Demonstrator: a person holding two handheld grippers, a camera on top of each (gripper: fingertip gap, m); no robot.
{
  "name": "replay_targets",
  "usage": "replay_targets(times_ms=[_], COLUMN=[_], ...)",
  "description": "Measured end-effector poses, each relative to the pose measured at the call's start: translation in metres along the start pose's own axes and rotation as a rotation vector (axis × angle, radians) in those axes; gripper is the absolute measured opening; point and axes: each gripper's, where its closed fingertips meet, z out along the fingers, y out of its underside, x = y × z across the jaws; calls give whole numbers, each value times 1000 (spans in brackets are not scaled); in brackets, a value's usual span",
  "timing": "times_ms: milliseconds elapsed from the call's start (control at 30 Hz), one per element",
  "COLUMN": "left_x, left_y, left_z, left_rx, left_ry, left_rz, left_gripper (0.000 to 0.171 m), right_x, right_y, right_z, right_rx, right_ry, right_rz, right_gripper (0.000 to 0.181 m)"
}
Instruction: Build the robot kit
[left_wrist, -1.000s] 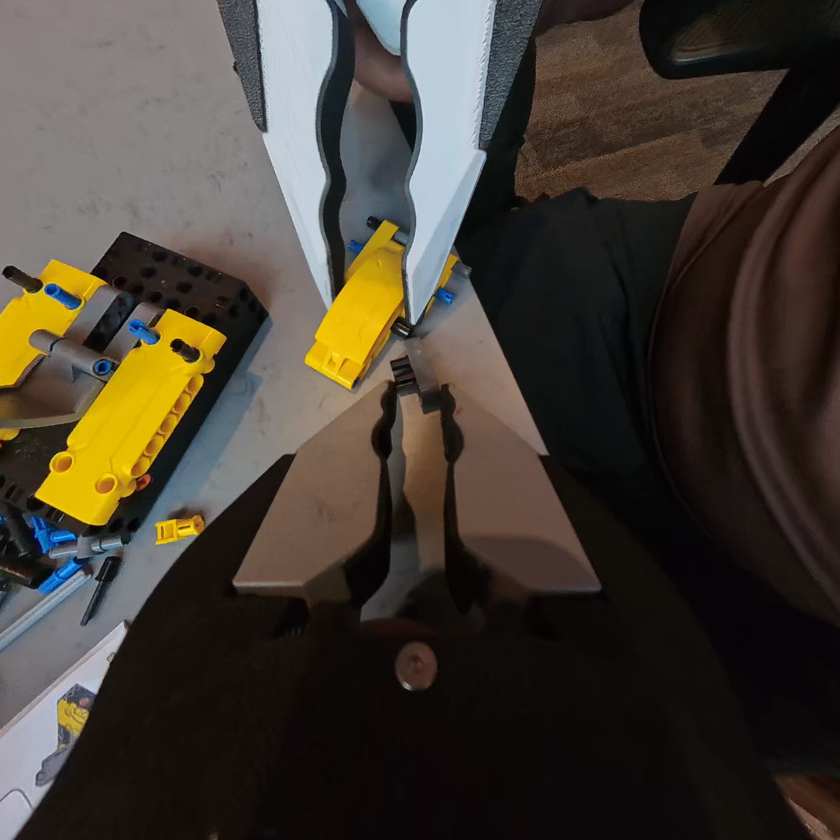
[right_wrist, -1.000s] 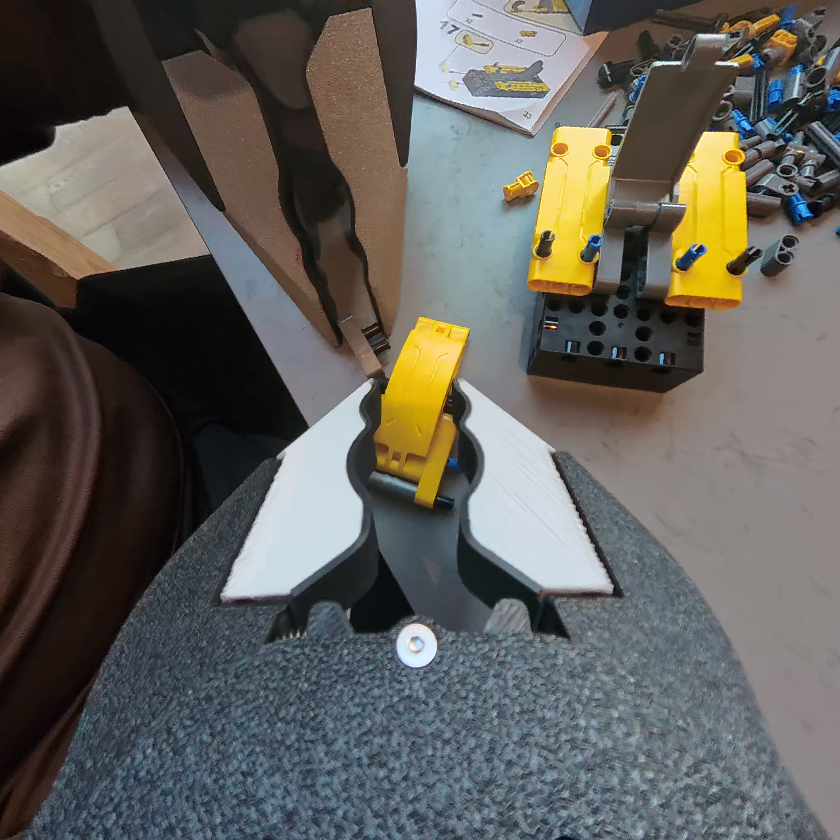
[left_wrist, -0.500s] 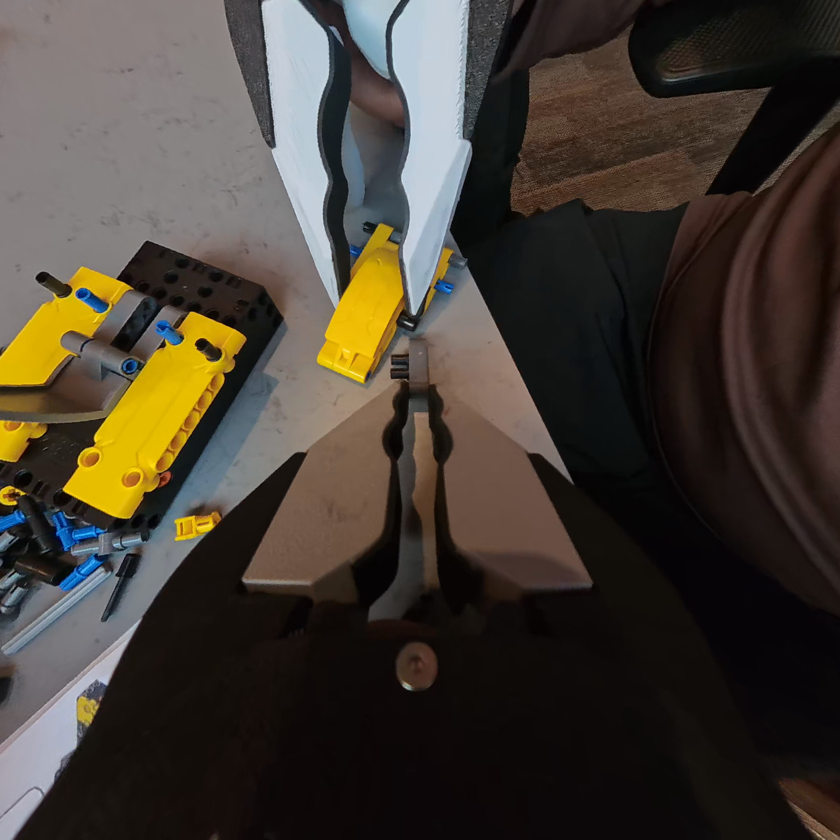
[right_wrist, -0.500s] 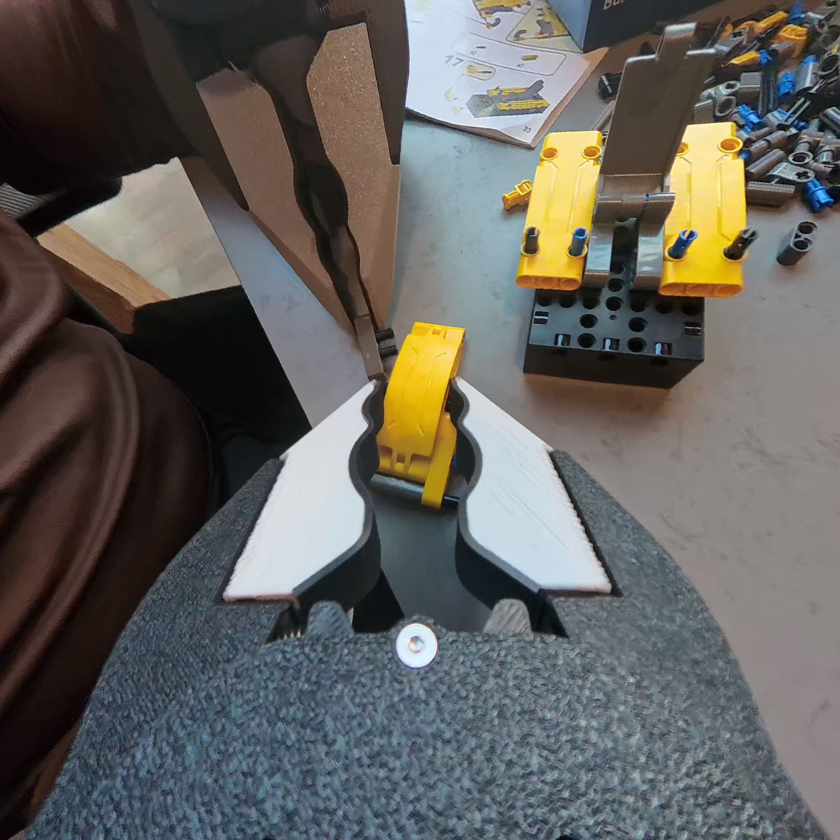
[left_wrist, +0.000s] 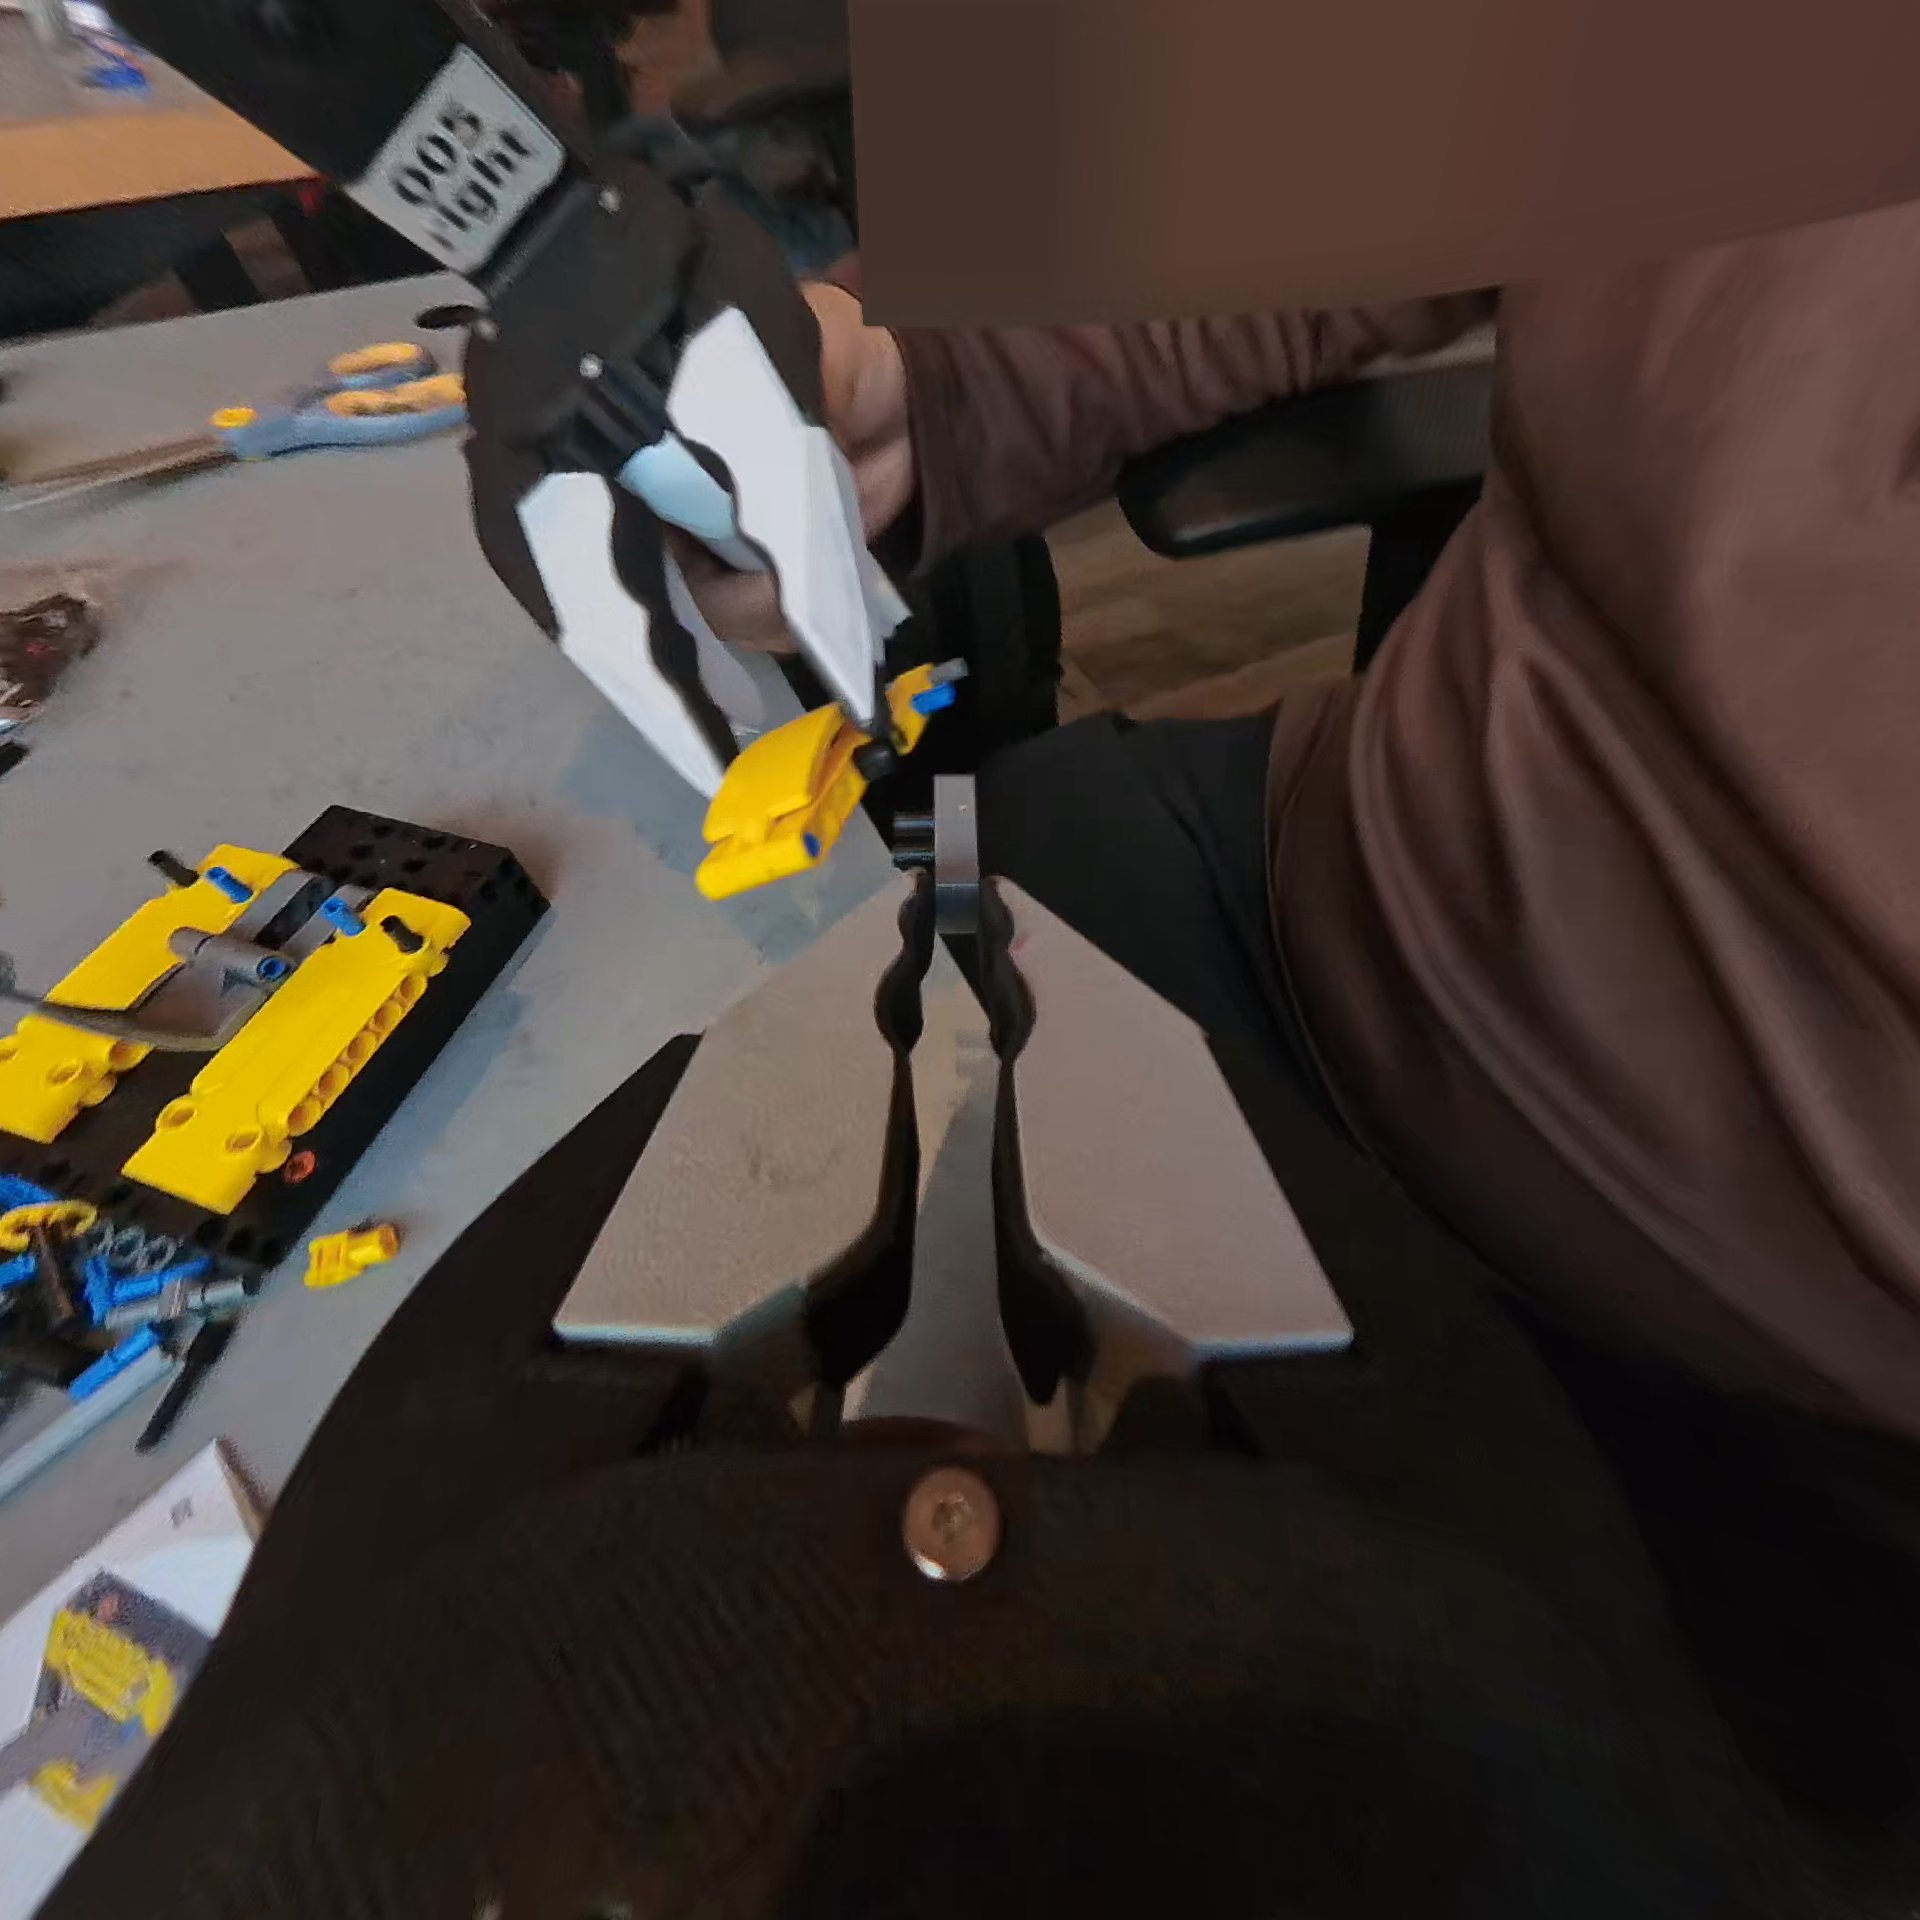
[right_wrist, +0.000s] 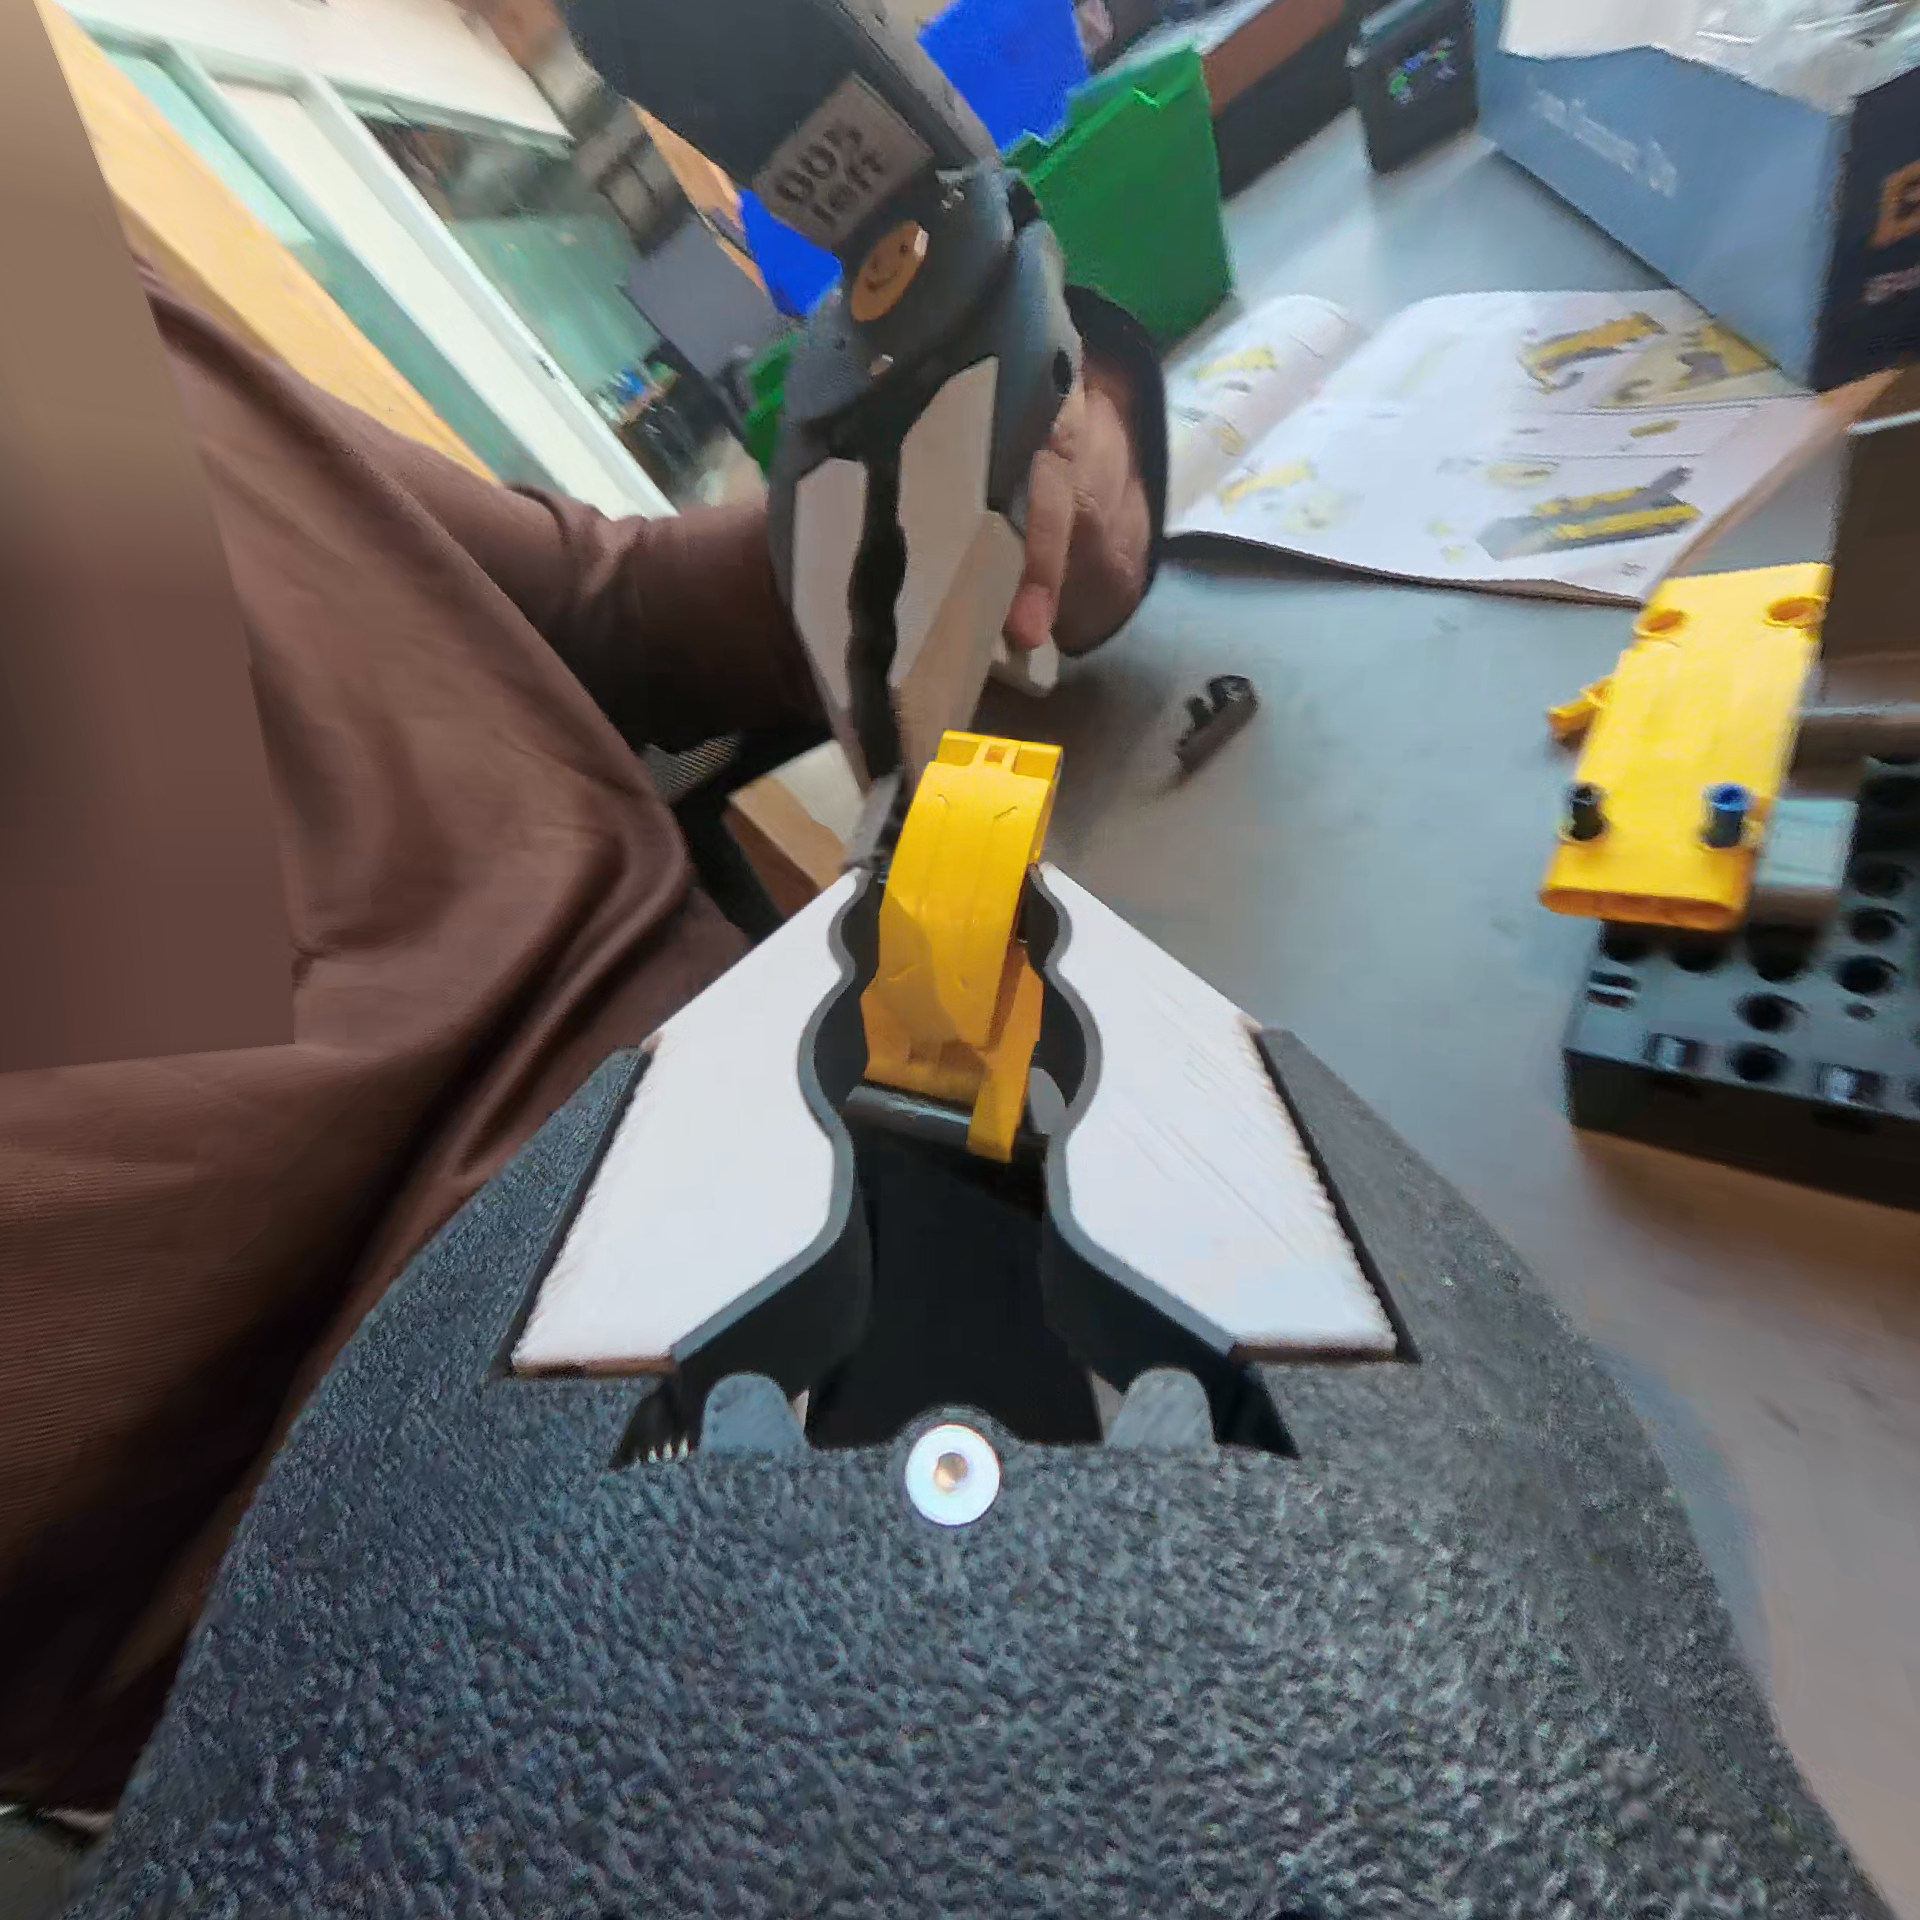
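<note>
Change: since a second ago we have lifted both grippers up off the grey table (left_wrist: 312, 644) and tilted them; the yellow panel piece (left_wrist: 779, 795) no longer lies on the table.
Left gripper (left_wrist: 951, 894): we keep it clenched on a small grey beam (left_wrist: 954, 847) with black pins, just beside the yellow panel piece, not clearly touching it.
Right gripper (right_wrist: 951, 904): clamped around the yellow panel piece, which sticks out past the tips.
Black base block (left_wrist: 416, 862): on the table, well apart from the yellow panel piece, carrying two long yellow panels (left_wrist: 301, 1039).
Instruction booklet (right_wrist: 1475, 436): open, beyond the base block.
</note>
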Motion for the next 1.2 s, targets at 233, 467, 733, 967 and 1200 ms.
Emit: replay_targets(times_ms=[233,467,733,967,1200], left_x=[33,92,159,177,180], left_y=[-32,-44,-22,-5,7], left_z=[-24,-16,10,14,19], left_rx=[117,146,104,139,128], left_ry=[-83,-95,-112,-134,-77], left_rz=[-227,-360,-442,-488,-519], left_gripper=[5,5,5,5,5], right_x=[-31,-83,-123,-140,-136], right_y=[-9,8,68,90,98], right_z=[13,28,60,70,73], right_rx=[65,-16,-193,-247,-281], right_ry=[-182,-280,-274,-254,-253], right_rz=[130,137,122,54,52], right_gripper=[27,27,27,27,27])
